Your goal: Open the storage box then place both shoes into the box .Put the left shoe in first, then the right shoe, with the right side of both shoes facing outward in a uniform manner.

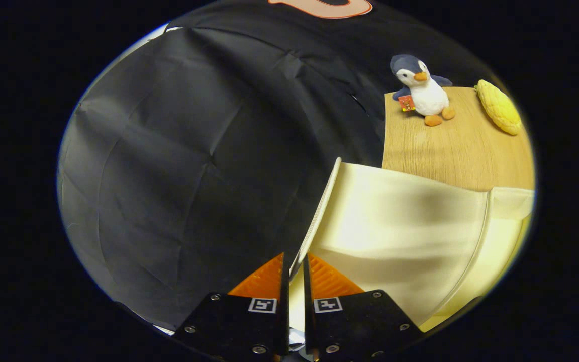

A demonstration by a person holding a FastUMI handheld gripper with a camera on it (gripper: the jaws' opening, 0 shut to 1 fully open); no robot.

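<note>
In the gripper view, the claw (pixel 295 269) has its two fingers drawn close together, pinching the thin edge of the storage box's lid (pixel 400 226) between them; both fingers press on that edge. The lid is a pale cream panel with a ribbed rim, and it stands tilted, rising from the fingertips and spreading away to the right of them. A second cream panel of the storage box (pixel 508 221) meets it along a curved seam further right. Beyond the lid lies the wooden surface (pixel 450 151), where a stuffed penguin (pixel 422 90) sits upright near the far edge, with a yellow corn toy (pixel 498 106) lying just beside it. Black cloth hangs behind and left of the fingers.
</note>
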